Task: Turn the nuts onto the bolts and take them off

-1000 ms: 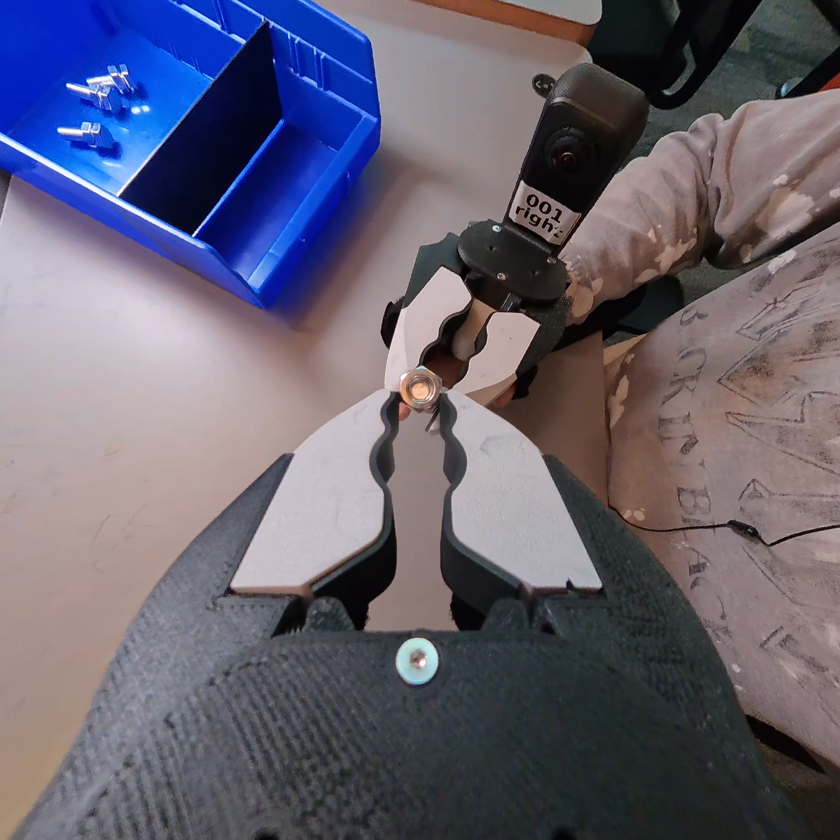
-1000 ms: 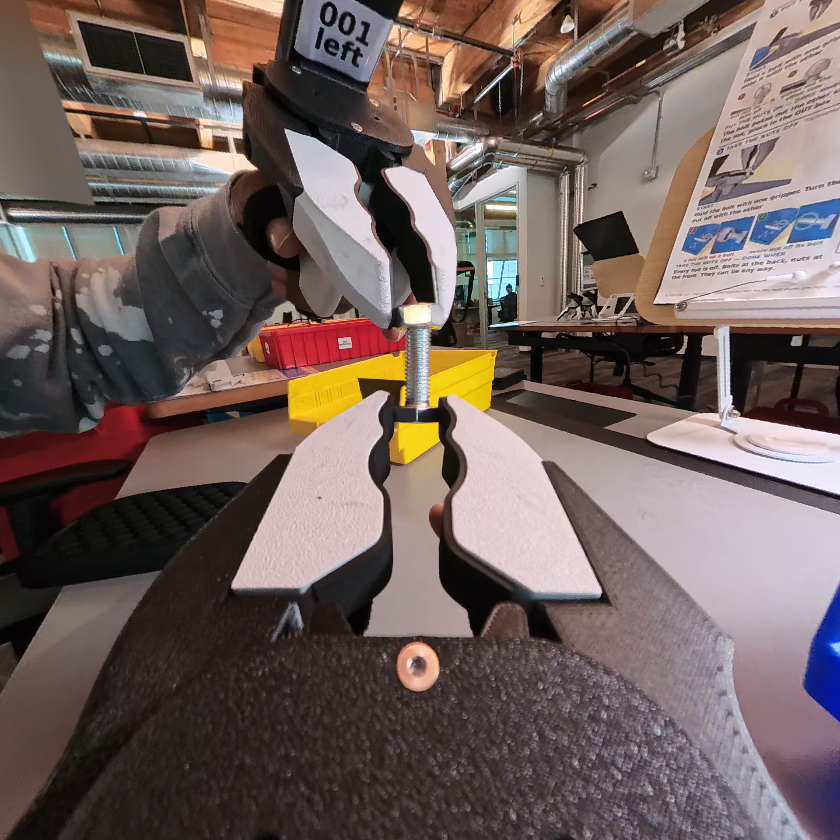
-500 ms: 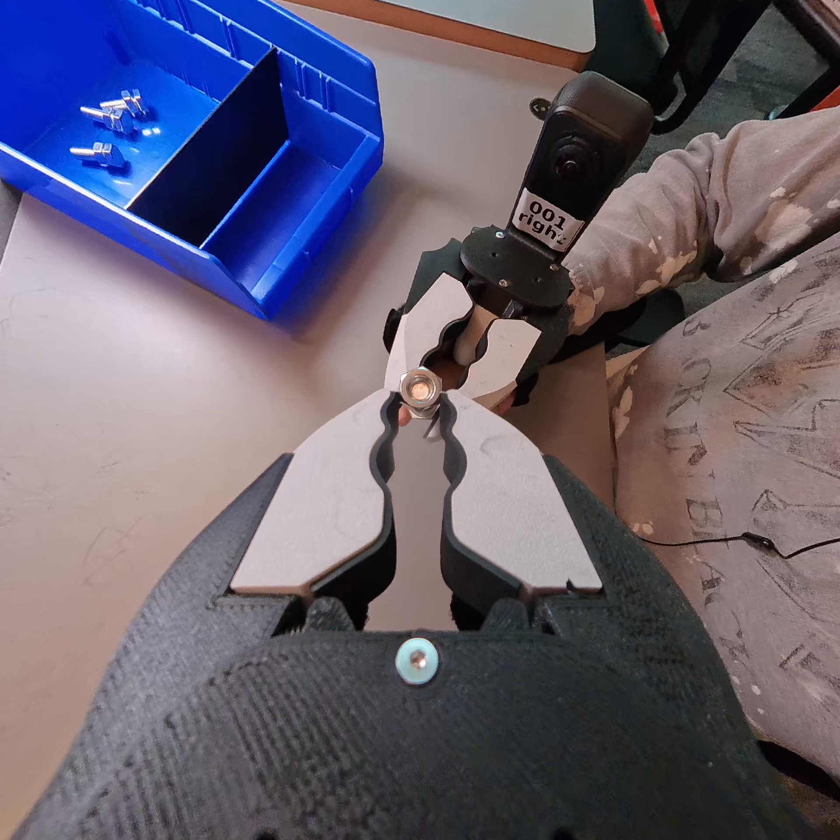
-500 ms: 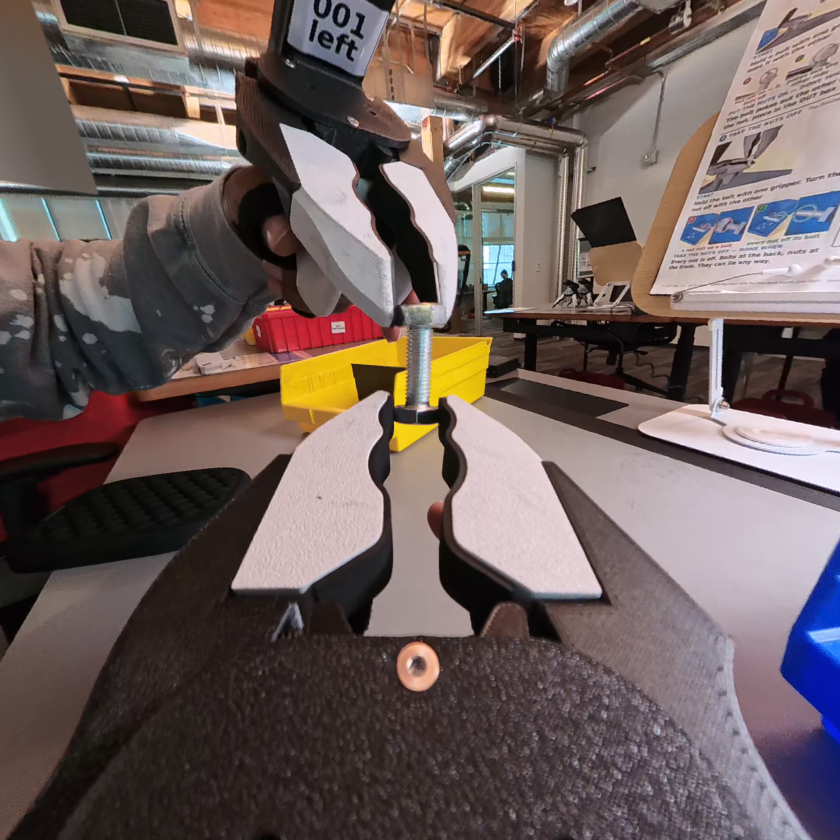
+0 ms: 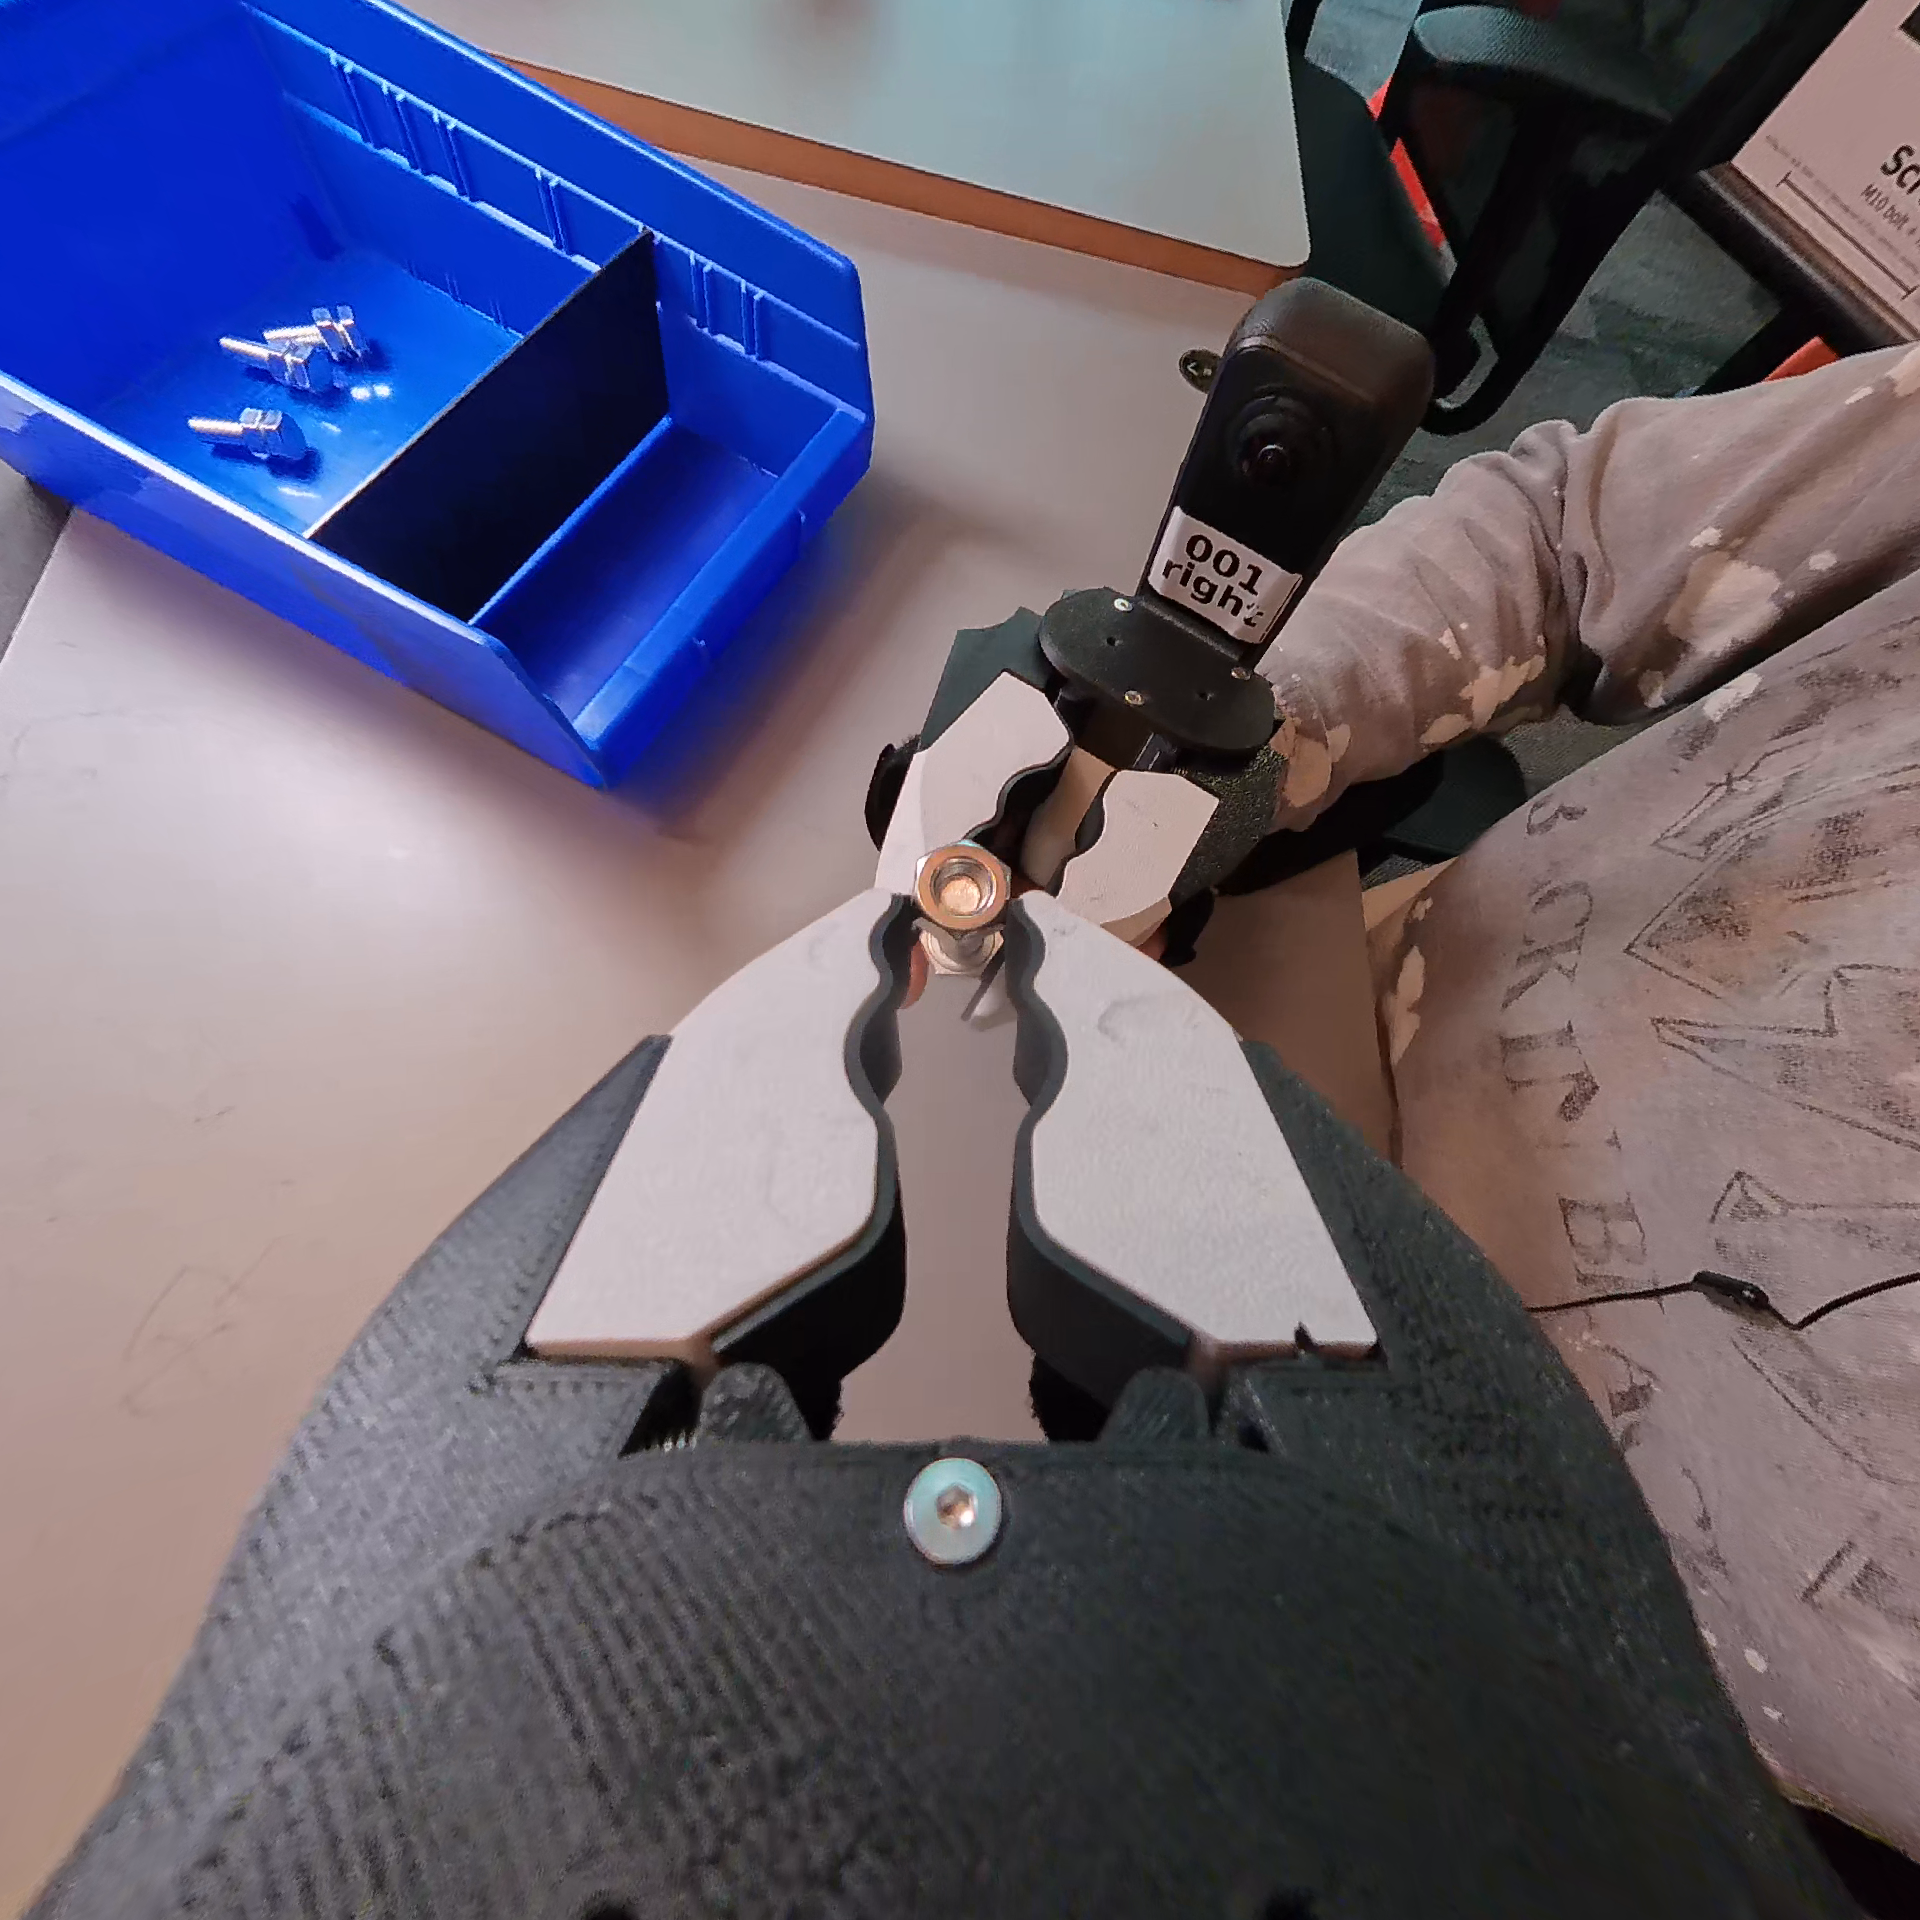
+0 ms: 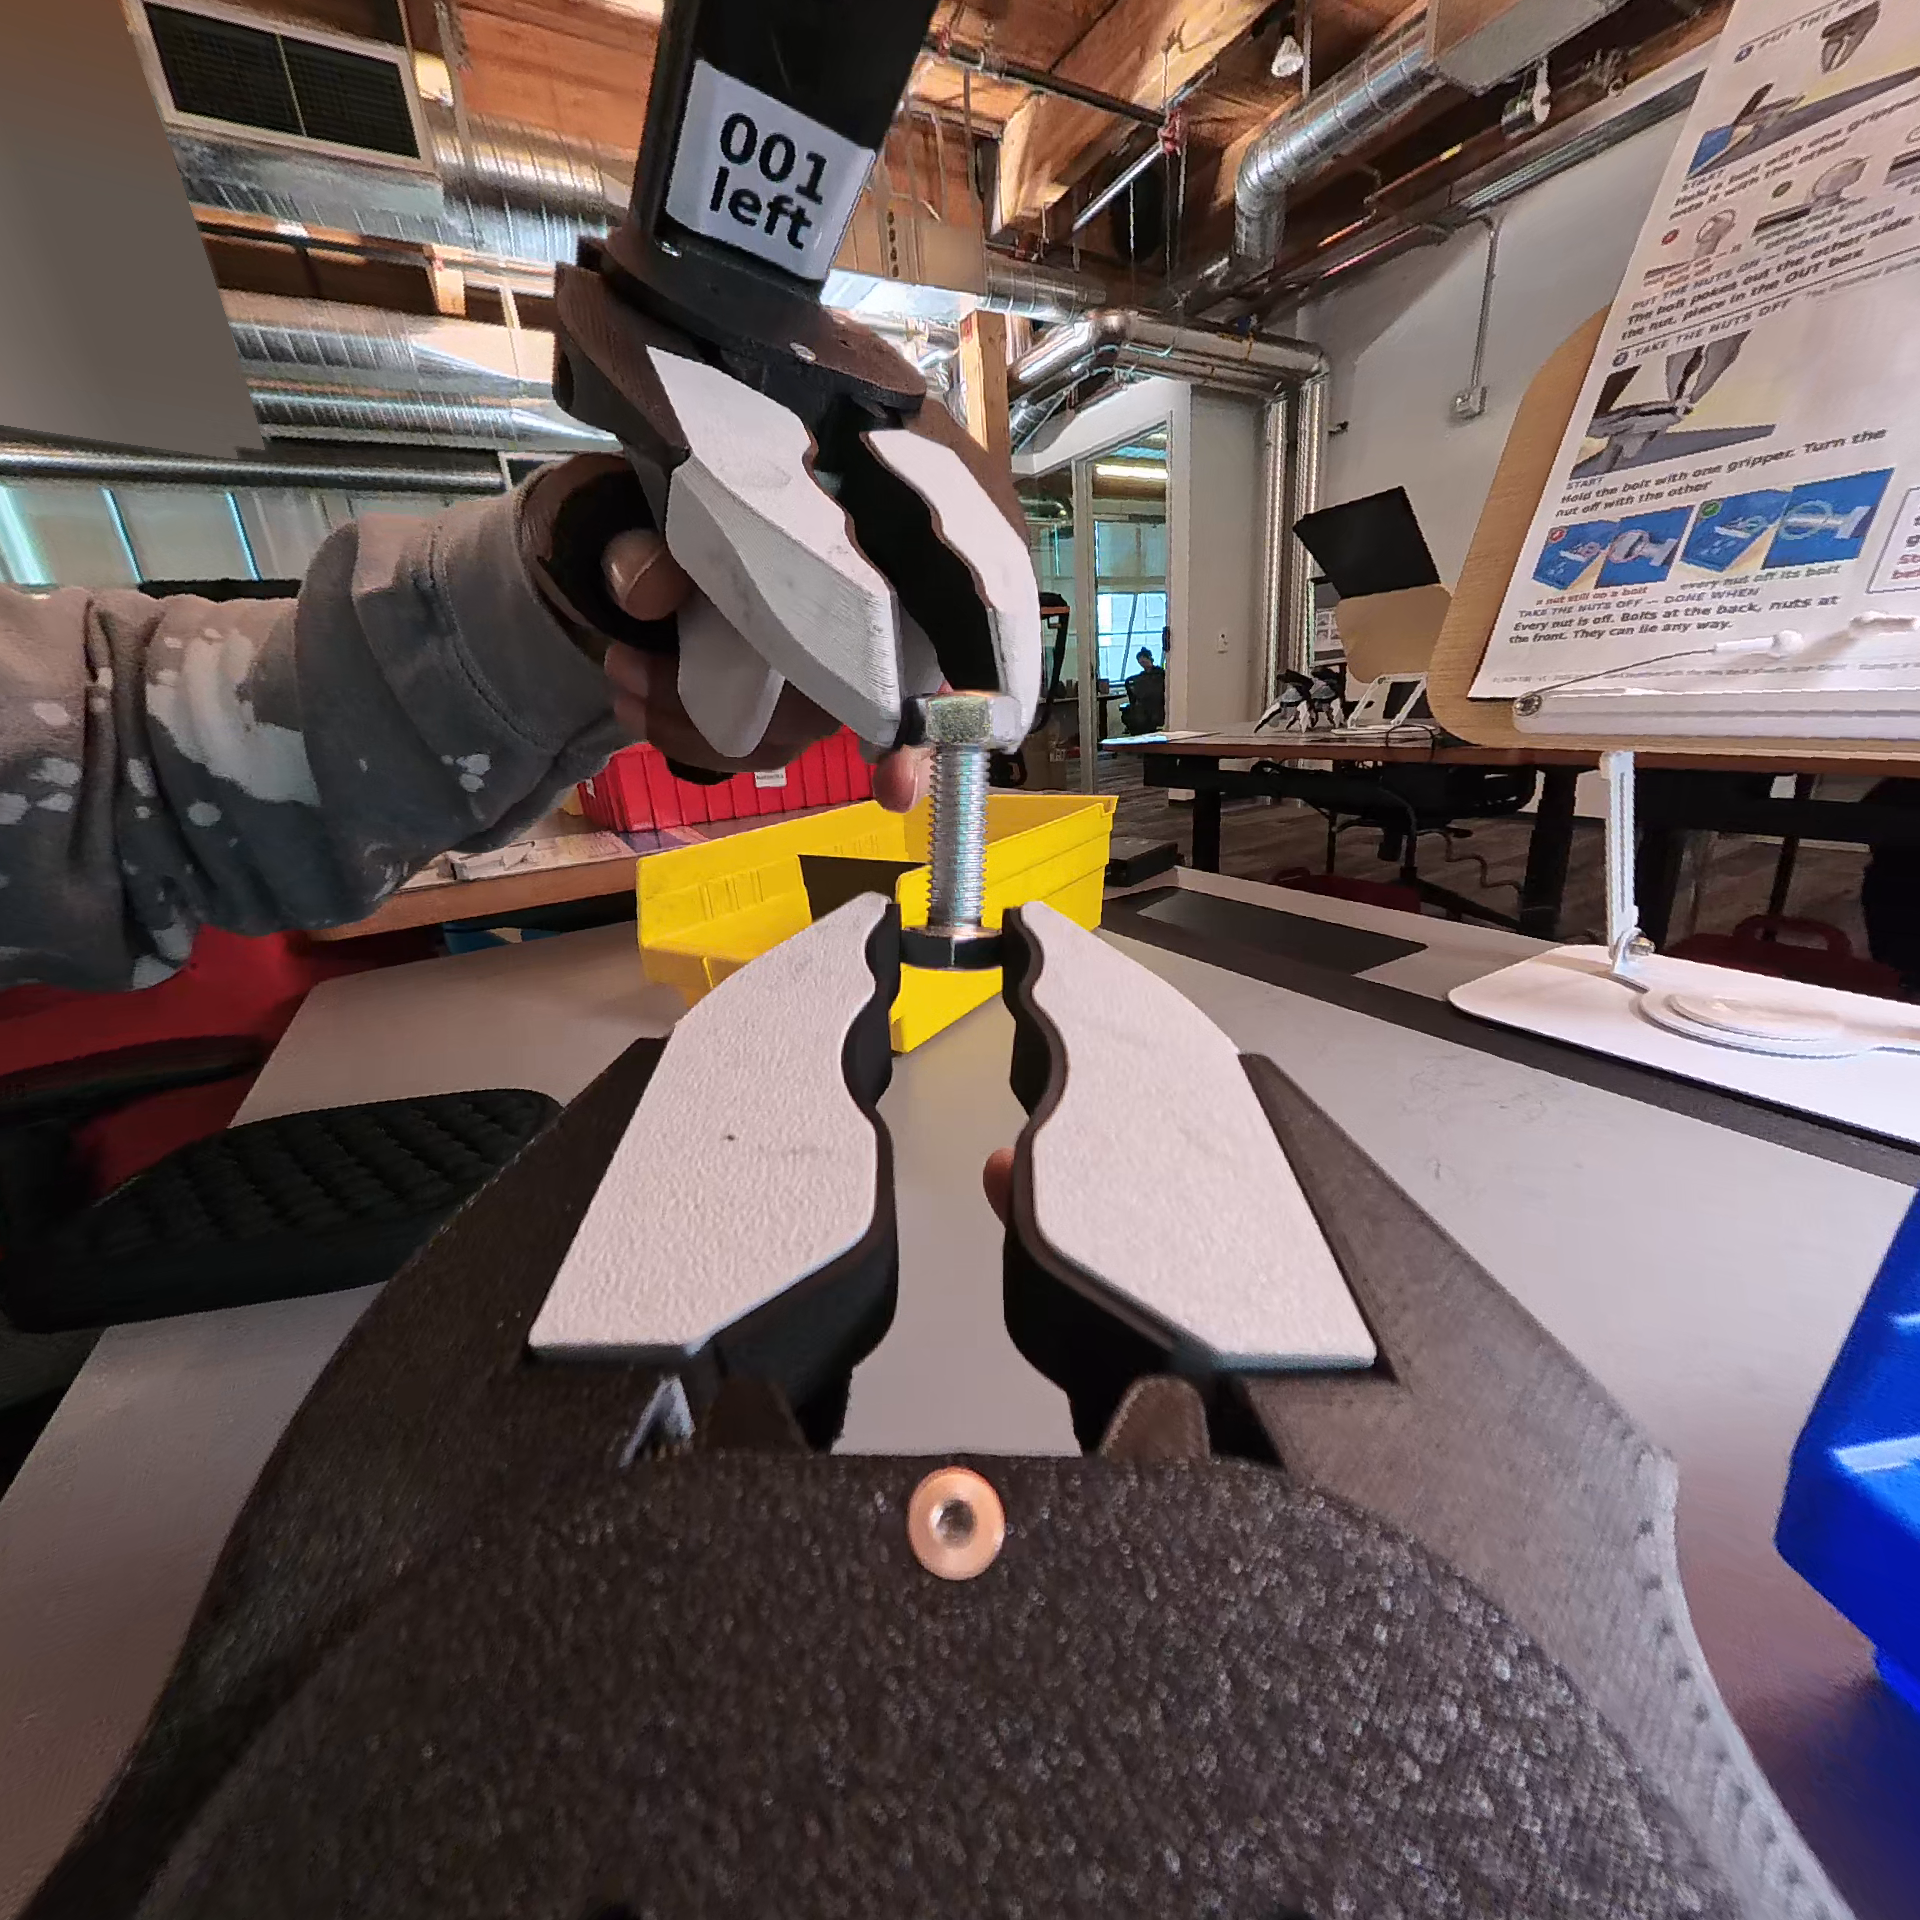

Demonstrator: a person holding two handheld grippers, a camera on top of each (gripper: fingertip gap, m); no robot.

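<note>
Bolt point(image 6: 957, 831) is kept standing straight up so that the nut point(image 6: 961, 717) at its top can be turned. Its head is pinched by the right gripper point(image 6: 948, 940). The nut seems squeezed by the left gripper point(image 5: 961, 920), nearly closed.

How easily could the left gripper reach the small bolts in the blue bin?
Probably not yet: left gripper is shut on the upright bolt's top. Otherwise the open blue bin leaves the small bolts clear.
</note>
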